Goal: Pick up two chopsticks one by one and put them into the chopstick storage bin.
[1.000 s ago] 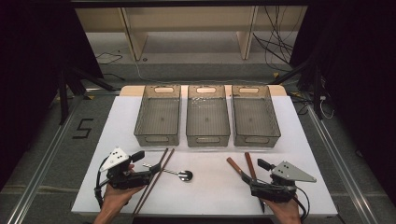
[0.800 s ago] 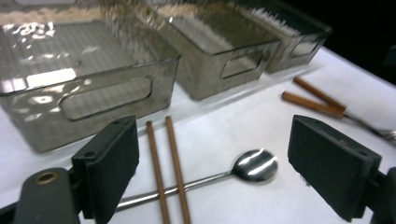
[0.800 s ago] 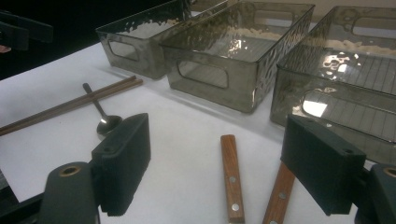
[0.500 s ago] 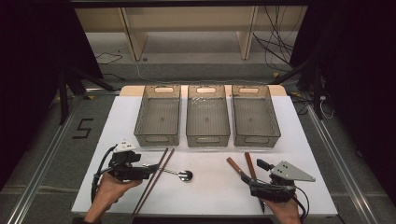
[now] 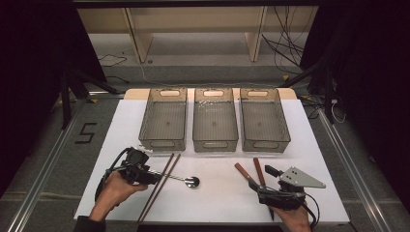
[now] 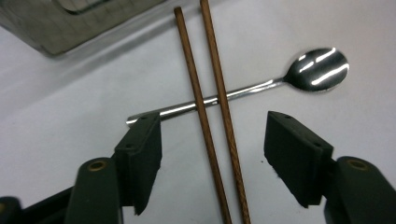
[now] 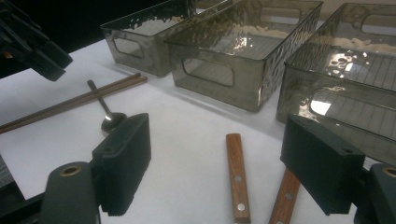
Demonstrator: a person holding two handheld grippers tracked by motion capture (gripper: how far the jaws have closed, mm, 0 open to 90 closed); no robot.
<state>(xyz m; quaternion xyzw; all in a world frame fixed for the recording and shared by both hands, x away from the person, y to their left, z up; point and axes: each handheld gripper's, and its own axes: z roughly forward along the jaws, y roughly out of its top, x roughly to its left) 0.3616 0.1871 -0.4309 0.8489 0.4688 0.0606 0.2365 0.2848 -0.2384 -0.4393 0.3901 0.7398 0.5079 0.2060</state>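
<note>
Left gripper (image 6: 212, 154) straddling 2 chopsticks (image 6: 210, 121), jaws just closing in, pads not yet touching: lining up for a pinch. Chopsticks lying over 1 spoon (image 6: 261, 84) just ahead. Right gripper (image 7: 215, 172) wide open, empty, 2 wooden handles (image 7: 237, 177) between jaws. 3 bins (image 5: 215, 121) beyond, for sorting.

Two brown wooden chopsticks (image 5: 159, 186) lie across the silver metal spoon (image 5: 186, 180), three clear plastic bins (image 5: 215, 120) at twelve o'clock.
</note>
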